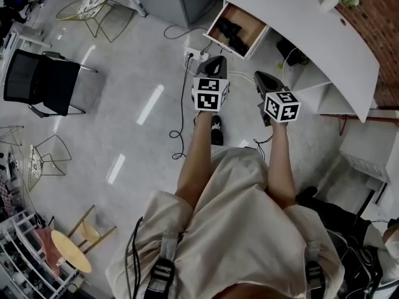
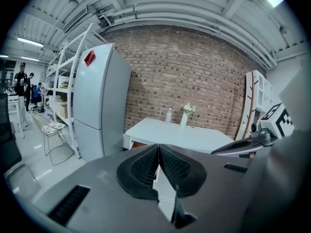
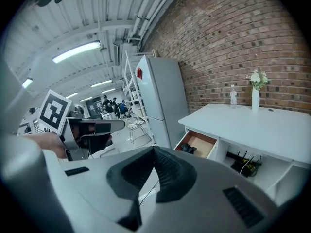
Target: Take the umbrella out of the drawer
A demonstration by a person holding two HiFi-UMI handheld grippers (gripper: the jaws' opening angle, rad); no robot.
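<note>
The left gripper is held over the floor, jaws pressed together on nothing. Ahead, the dark umbrella lies in the open drawer of the white desk, well apart from both grippers. The right gripper alongside is likewise closed and empty.

Bright ceiling tube lights, floor glare, fisheye edges dark, slight blur

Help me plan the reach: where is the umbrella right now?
Head view, top centre: the umbrella lies in the open drawer at the white desk's left end.
</note>
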